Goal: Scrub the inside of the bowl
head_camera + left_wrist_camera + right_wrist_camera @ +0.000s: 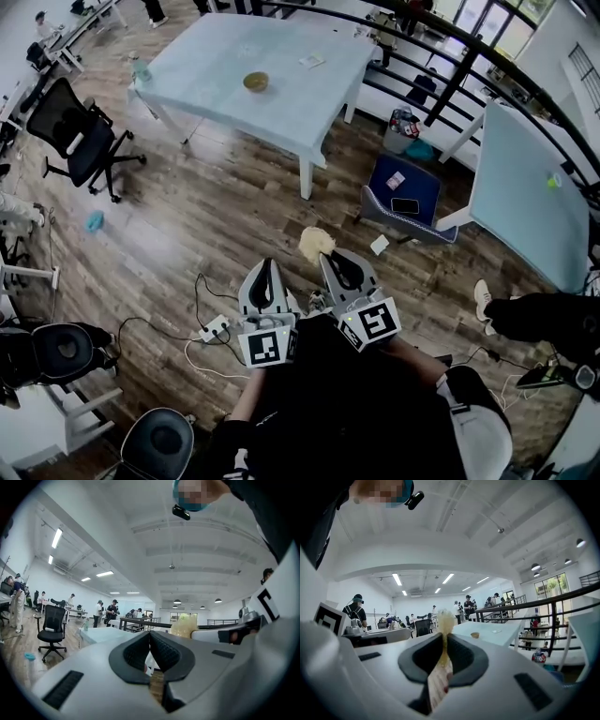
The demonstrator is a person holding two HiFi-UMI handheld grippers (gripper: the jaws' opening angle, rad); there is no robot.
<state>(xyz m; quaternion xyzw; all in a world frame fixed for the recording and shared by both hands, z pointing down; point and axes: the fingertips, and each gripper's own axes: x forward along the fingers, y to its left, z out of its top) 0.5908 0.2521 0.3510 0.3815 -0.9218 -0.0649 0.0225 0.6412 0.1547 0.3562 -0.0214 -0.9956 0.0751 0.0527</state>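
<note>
The bowl (256,82), small and brownish, sits on a pale blue table (216,56) far ahead across the room; in the right gripper view the bowl (475,635) is a small dot on that table. My right gripper (330,257) is shut on a yellowish scrubber (316,243), whose fluffy head sticks out past the jaws. The scrubber (445,619) rises between the black pads of the right gripper (443,641). My left gripper (266,264) is held beside it, level. In its own view the left gripper (150,634) is shut with nothing between its pads.
Wooden floor lies between me and the table. A black office chair (82,139) stands at the left, a blue bag (405,192) and a second pale table (525,183) at the right. Cables and a power strip (215,328) lie near my feet. A dark railing (441,66) runs behind.
</note>
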